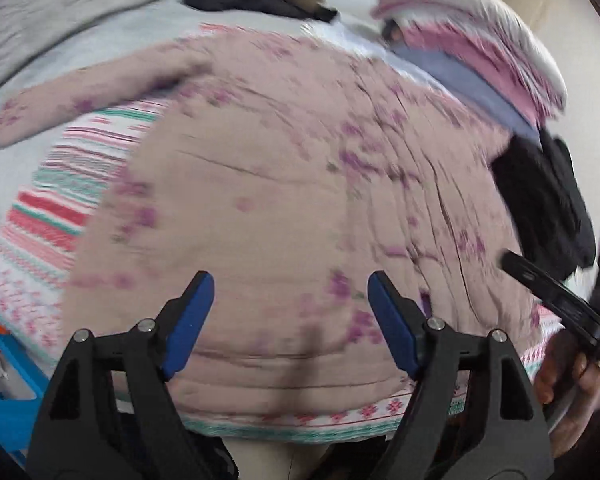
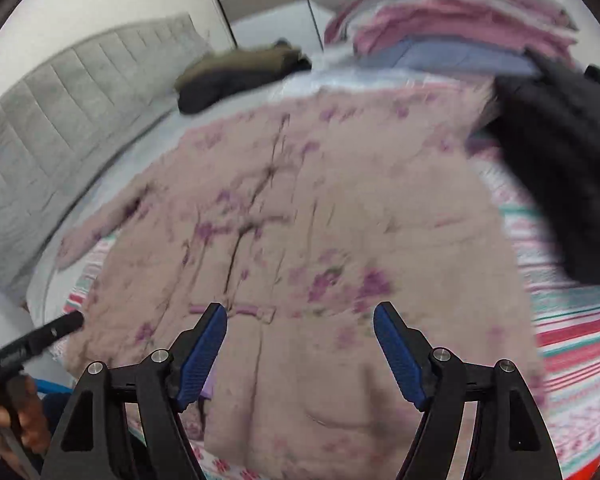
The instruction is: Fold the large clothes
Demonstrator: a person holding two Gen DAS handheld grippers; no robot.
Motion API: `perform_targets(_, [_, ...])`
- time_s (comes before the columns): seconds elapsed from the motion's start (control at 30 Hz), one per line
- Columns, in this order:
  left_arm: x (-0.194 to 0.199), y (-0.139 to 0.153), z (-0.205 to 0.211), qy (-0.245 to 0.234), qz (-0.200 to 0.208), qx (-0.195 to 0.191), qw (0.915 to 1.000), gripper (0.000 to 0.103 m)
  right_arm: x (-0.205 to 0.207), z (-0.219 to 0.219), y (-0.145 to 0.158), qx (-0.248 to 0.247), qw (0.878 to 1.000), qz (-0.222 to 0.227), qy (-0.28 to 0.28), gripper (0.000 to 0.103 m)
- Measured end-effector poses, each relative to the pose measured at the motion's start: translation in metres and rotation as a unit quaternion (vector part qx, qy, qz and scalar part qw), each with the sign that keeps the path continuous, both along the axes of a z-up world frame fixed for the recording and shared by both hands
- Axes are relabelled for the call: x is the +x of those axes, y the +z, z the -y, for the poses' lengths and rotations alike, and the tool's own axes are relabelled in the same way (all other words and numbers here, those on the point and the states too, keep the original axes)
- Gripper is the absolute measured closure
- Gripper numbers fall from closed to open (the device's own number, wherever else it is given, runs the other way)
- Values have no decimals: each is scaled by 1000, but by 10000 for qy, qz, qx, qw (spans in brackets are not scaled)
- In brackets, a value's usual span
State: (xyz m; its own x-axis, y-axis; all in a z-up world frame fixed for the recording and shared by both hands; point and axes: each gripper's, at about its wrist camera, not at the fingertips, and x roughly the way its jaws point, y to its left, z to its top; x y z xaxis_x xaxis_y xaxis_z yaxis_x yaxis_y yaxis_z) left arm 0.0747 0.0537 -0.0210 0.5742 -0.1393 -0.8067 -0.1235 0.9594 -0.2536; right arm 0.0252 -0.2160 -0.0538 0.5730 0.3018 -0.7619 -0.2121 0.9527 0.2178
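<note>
L gripper (image 1: pixel 290 296) nearest lens: jaws wide apart, nothing held, hovering over hem of pink floral padded coat (image 1: pixel 284 184). R gripper (image 2: pixel 300 328) same, spread wide, empty, above coat's lower front. Coat lies flat on striped blanket (image 1: pixel 56 208), one sleeve out toward grey headboard (image 2: pixel 60 120). Black garment (image 2: pixel 564 168) at coat's far edge; folded bedding stack (image 2: pixel 452 28) behind. Frames blurred.

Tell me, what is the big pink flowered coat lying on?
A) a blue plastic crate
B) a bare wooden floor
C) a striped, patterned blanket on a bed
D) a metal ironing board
C: the coat is spread over a striped red, teal and white blanket.
</note>
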Motion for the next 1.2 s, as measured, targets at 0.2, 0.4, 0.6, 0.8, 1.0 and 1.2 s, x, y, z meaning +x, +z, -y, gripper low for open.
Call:
perform_targets(0.2, [15,-38,58,-582,-442,814,9940,24,22,-20,-63,-190,9970,-742,139,26])
perform_targets(0.4, [12,-12,44,-475,-205,282,9983,24,13,17,-27,318,9991,-104,-277,27])
perform_targets(0.6, [66,29,35,30,-77,285,9996,24,27,44,-51,490,9921,-826,-808,27])
perform_targets(0.8, [137,21,39,132,-126,-60,9998,24,37,60,-39,943,9870,-436,-1225,26])
perform_targets(1.0, [170,-50,42,-118,-775,-275,9965,24,44,100,-33,1231,9755,-346,-1791,26])
perform_targets(1.2, [181,-10,31,-176,74,-253,9995,23,90,145,3,1417,9636,-80,-2267,26])
